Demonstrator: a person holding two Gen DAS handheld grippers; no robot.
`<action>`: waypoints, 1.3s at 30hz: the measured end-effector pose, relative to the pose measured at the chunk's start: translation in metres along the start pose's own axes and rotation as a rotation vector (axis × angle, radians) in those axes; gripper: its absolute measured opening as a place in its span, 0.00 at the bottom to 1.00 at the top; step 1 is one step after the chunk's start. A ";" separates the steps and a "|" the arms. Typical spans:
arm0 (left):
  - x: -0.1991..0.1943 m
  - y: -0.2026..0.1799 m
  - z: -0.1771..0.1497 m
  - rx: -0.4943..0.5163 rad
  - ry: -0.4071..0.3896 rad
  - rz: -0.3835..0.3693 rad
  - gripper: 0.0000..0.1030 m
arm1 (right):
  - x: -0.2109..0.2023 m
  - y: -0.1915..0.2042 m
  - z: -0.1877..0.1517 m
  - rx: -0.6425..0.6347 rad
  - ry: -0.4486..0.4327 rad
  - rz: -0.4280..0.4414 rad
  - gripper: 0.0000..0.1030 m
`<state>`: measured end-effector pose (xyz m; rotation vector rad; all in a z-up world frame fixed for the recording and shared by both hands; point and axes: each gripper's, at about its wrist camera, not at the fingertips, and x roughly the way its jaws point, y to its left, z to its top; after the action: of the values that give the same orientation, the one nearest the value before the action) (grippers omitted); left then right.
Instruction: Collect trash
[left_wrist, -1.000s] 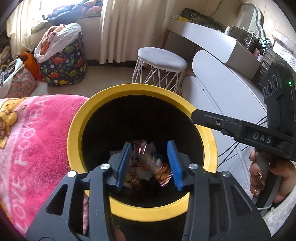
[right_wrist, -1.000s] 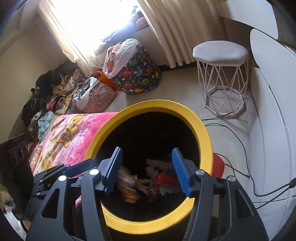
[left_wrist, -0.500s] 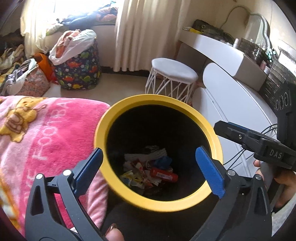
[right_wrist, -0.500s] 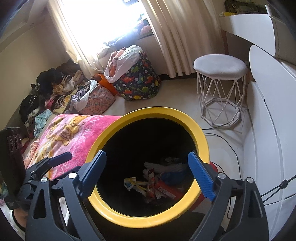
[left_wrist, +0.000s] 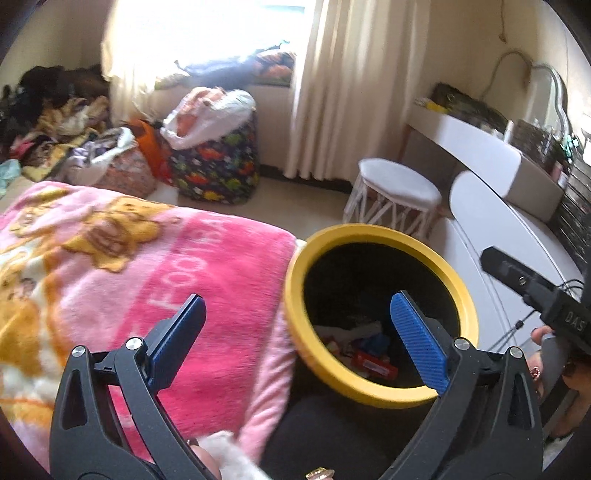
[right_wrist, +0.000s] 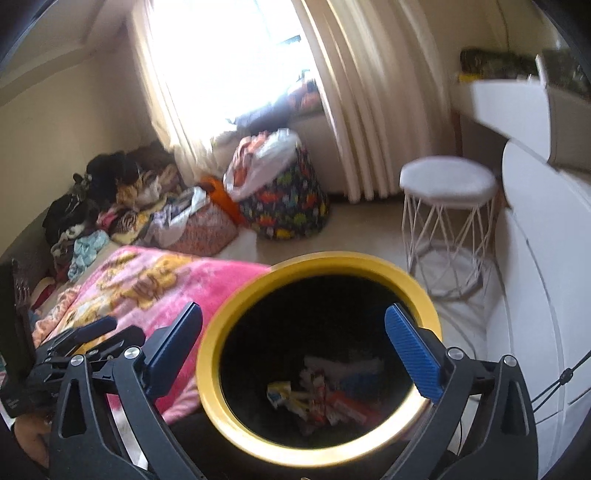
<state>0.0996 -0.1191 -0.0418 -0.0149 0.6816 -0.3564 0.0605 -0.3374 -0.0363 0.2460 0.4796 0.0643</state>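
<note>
A black trash bin with a yellow rim (left_wrist: 373, 232) (right_wrist: 325, 260) stands beside a bed. Several wrappers (left_wrist: 369, 354) (right_wrist: 325, 395) lie at its bottom. My left gripper (left_wrist: 295, 332) is open and empty, above the edge of the pink blanket (left_wrist: 155, 266) and the bin's left rim. My right gripper (right_wrist: 291, 339) is open and empty, above the bin's mouth. The right gripper's body (left_wrist: 535, 291) shows at the right of the left wrist view. The left gripper's body (right_wrist: 74, 343) shows at the left of the right wrist view.
The pink blanket (right_wrist: 147, 284) covers the bed left of the bin. A white stool (left_wrist: 395, 192) (right_wrist: 447, 206) stands behind it. A white rounded cabinet (right_wrist: 546, 295) is at the right. Patterned bags (left_wrist: 214, 162) and piled clothes (right_wrist: 110, 206) lie under the window.
Both grippers have opened wide and drawn back up from the bin. The wrappers they held now lie in the bin. The left gripper has swung left toward the blanket.
</note>
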 end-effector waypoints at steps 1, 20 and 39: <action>-0.005 0.003 -0.002 -0.003 -0.014 0.013 0.89 | -0.004 0.006 -0.002 -0.019 -0.034 -0.007 0.94; -0.059 0.016 -0.013 0.004 -0.198 0.092 0.89 | -0.044 0.032 -0.026 -0.136 -0.303 -0.076 0.94; -0.062 0.015 -0.013 0.003 -0.196 0.093 0.89 | -0.045 0.029 -0.031 -0.119 -0.298 -0.085 0.94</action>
<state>0.0517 -0.0833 -0.0159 -0.0150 0.4862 -0.2626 0.0062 -0.3078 -0.0359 0.1152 0.1883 -0.0266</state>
